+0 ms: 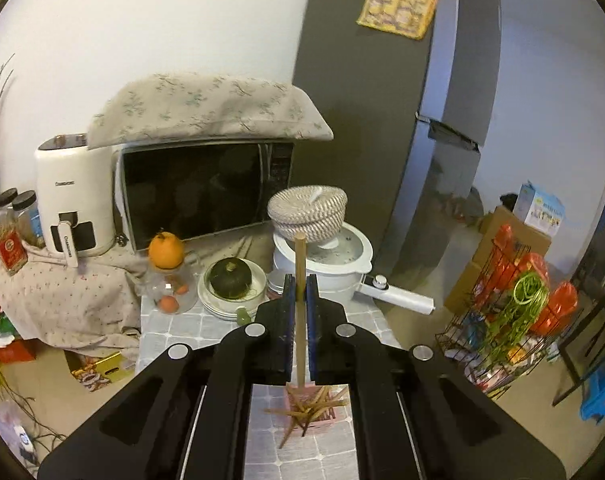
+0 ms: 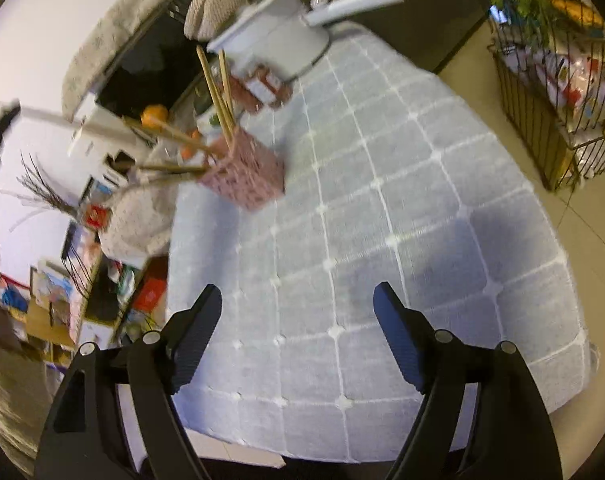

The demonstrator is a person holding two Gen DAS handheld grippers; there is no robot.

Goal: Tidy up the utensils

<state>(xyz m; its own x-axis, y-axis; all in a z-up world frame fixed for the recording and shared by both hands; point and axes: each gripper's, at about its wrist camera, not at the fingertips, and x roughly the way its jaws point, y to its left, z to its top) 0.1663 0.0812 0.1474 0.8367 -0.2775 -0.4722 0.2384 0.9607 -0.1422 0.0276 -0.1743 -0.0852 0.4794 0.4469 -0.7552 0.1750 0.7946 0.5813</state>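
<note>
— Chopstick (image 1: 300, 300) position? 
— Clamped upright in the left hand-held gripper (image 1: 300, 294), above the pink holder (image 1: 316, 408) on the counter (image 1: 262, 440).
— Right hand-held gripper (image 2: 296, 312)?
— Jaws apart, nothing between them, nearer than the holder (image 2: 246, 172). Beyond the holder stood a white pot (image 2: 278, 36).

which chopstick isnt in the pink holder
The chopstick pinched upright between the left gripper's fingers; the other chopsticks all stand splayed inside the pink holder below.
</note>
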